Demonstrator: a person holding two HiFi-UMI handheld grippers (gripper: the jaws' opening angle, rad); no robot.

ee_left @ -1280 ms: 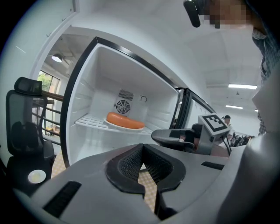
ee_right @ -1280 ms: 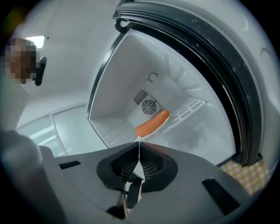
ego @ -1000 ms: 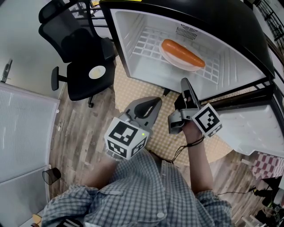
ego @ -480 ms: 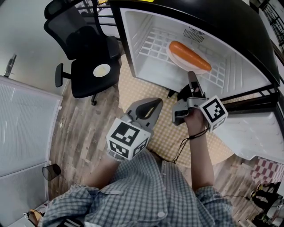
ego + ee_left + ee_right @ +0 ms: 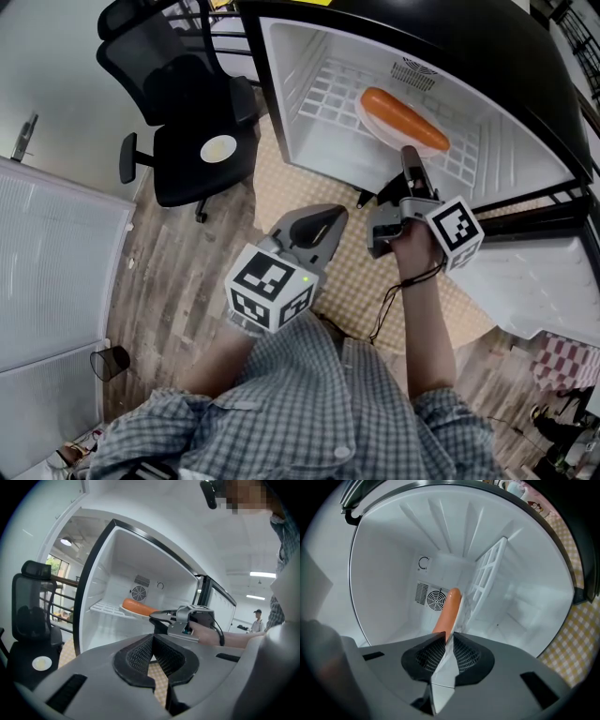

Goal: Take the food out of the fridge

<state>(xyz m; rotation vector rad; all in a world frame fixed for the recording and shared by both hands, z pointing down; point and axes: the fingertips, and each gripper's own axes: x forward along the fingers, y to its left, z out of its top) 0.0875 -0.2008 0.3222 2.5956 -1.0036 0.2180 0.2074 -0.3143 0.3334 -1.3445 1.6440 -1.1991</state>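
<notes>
The right tongs (image 5: 446,638) reach into the open fridge (image 5: 309,141), their jaws nearly together on the near rim of the white plate (image 5: 373,122). An orange sausage (image 5: 404,118) lies on that plate, which sits on the fridge's wire shelf (image 5: 323,89) toward the back wall. The left tongs (image 5: 153,638) are closed on nothing, held just outside the fridge opening above a checked mat (image 5: 347,272). A black office chair (image 5: 187,103) stands beside the fridge.
</notes>
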